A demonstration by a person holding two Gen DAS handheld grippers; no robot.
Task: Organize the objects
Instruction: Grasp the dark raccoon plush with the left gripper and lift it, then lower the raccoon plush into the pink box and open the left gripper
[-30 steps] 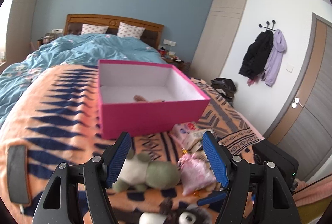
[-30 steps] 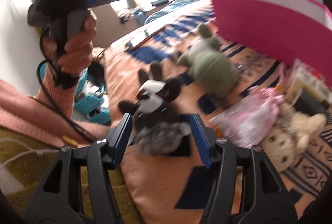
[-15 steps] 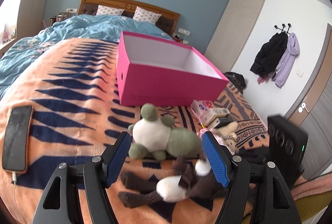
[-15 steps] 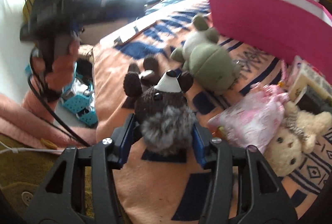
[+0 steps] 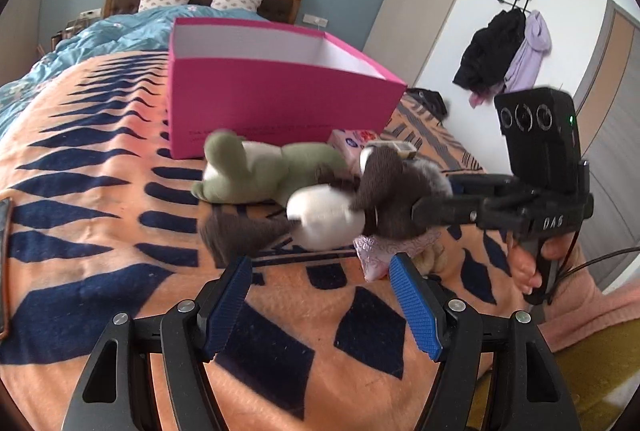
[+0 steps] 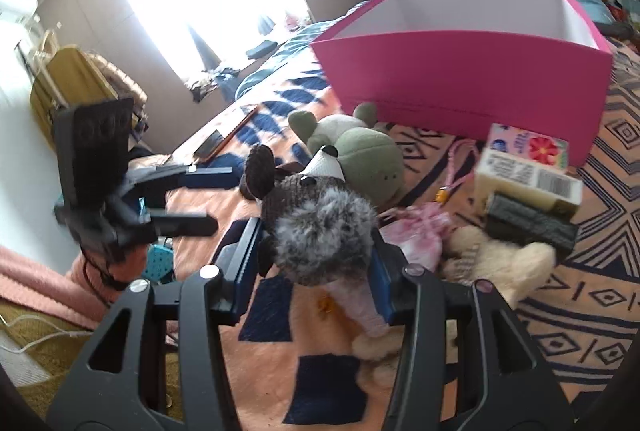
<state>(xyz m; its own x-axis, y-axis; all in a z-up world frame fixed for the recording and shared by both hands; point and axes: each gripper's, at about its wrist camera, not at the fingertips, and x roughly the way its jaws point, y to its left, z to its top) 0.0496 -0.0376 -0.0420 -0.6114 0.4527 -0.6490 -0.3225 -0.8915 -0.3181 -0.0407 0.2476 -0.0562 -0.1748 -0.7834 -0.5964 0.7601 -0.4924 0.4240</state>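
The right gripper [image 6: 316, 263] pinches the brown plush toy [image 6: 308, 223] at frame centre; its long axis runs away from the camera, ears up. Behind it lies the green plush [image 6: 360, 151], then the pink box [image 6: 472, 79], interior hidden. The left gripper [image 5: 320, 295] is spread, holding nothing.

Only "DAS" reads, in pale letters on the right gripper [image 5: 416, 209] body.
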